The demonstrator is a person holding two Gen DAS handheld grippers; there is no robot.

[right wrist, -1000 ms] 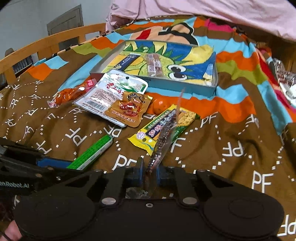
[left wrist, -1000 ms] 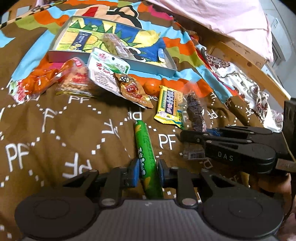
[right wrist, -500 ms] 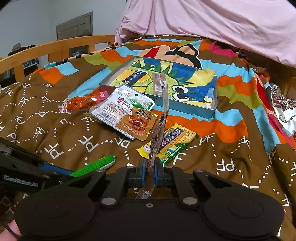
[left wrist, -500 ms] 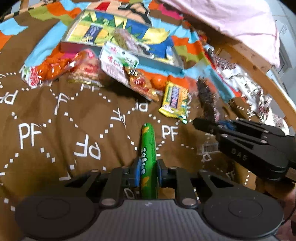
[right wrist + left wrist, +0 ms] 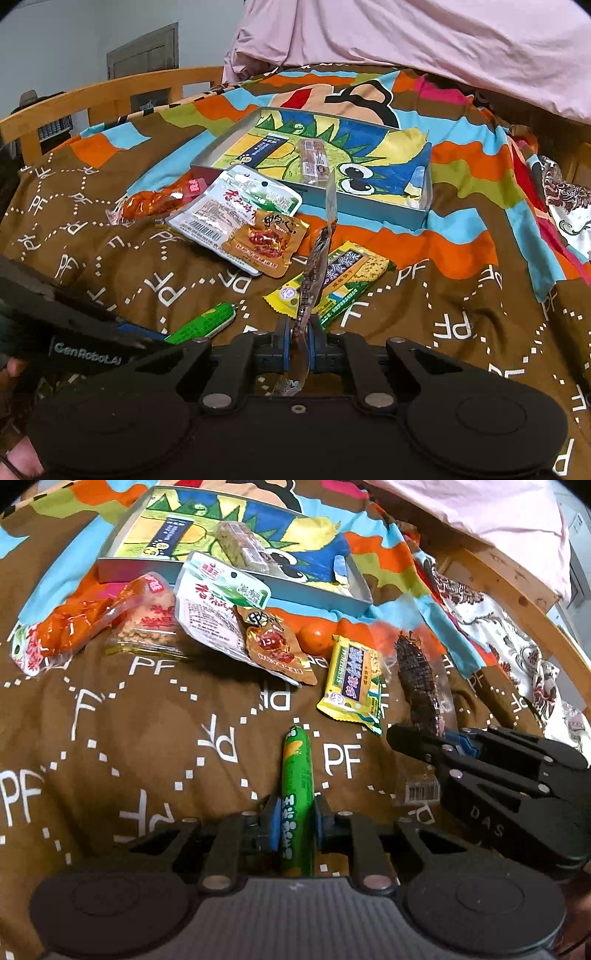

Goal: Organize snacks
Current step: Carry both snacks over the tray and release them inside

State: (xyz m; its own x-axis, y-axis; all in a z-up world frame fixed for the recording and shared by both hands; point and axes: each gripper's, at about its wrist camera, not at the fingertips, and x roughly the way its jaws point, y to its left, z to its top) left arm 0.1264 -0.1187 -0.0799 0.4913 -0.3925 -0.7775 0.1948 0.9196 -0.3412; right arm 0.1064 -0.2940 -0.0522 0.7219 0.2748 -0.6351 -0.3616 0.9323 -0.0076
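My left gripper [image 5: 295, 823] is shut on a green sausage stick [image 5: 295, 775], held above the brown bedspread; the stick also shows in the right wrist view [image 5: 203, 323]. My right gripper [image 5: 299, 339] is shut on a clear packet of dark snack [image 5: 314, 266], held upright; the packet also shows in the left wrist view [image 5: 419, 686]. A shallow grey tray [image 5: 369, 205] with a cartoon picture lies farther back and holds a few small snacks. Loose packets lie before it: a yellow-green biscuit pack [image 5: 340, 280], a brown meat packet [image 5: 266, 240], a white-green pouch [image 5: 236, 206], an orange-red bag [image 5: 155, 201].
A small orange [image 5: 314, 637] lies by the tray's near wall. A wooden bed rail [image 5: 110, 96] runs along the left, another rail [image 5: 517, 602] along the right. A pink duvet [image 5: 424, 44] is heaped at the back.
Both grippers have risen from the bedspread and moved toward the tray, each carrying its snack. The dark snack packet now stands upright in the right gripper.
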